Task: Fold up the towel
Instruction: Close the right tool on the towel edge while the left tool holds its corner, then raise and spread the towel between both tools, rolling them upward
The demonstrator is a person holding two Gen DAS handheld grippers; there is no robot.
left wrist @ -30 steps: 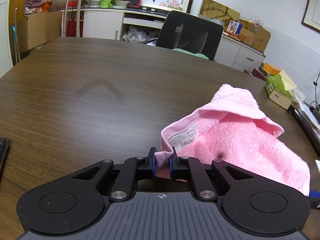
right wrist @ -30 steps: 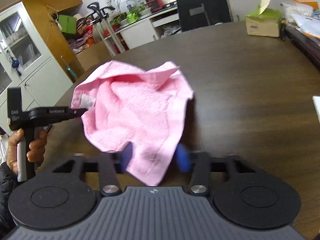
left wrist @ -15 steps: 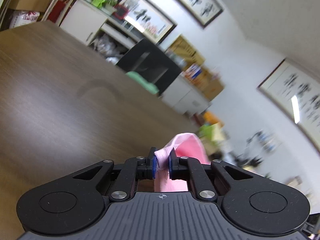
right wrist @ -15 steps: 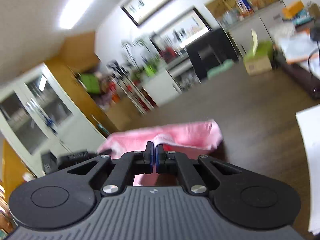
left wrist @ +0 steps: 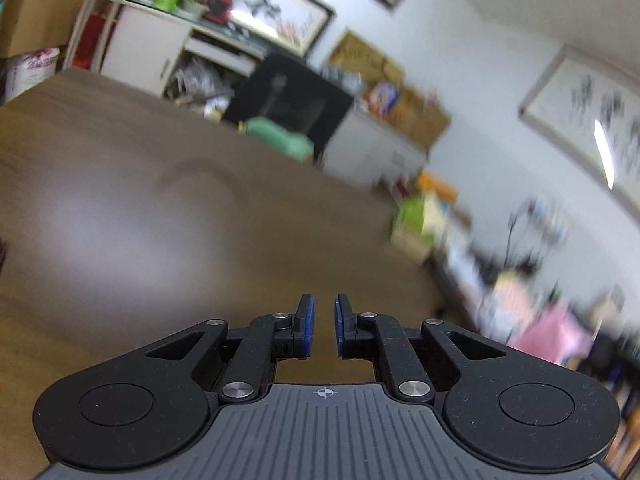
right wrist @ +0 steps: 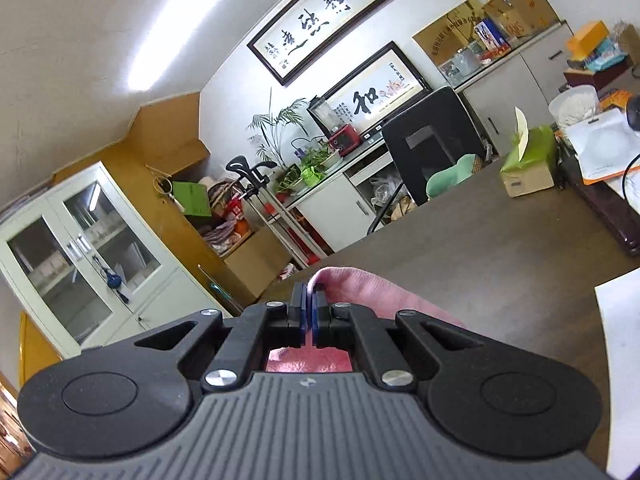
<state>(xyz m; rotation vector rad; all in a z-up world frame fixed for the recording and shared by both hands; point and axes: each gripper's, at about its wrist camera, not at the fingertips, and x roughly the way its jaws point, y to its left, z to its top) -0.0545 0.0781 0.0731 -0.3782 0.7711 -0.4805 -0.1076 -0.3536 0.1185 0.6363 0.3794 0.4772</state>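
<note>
The pink towel (right wrist: 380, 292) hangs from my right gripper (right wrist: 309, 300), which is shut on a fold of it; most of the cloth drops below the jaws, out of sight. In the blurred left wrist view the towel (left wrist: 556, 336) shows as a pink patch far right. My left gripper (left wrist: 322, 322) is slightly open with nothing between its blue pads (left wrist: 307, 324), raised over the brown table (left wrist: 160, 240).
A green tissue box (right wrist: 528, 164) stands on the table's far right edge, also visible in the left wrist view (left wrist: 416, 224). A black office chair (right wrist: 432, 140) stands behind the table. White paper (right wrist: 620, 320) lies at the right. Cabinets and boxes line the walls.
My left gripper has let go of the towel corner and opened slightly, swinging away. My right gripper stays shut on the towel and has lifted, tilting upward.
</note>
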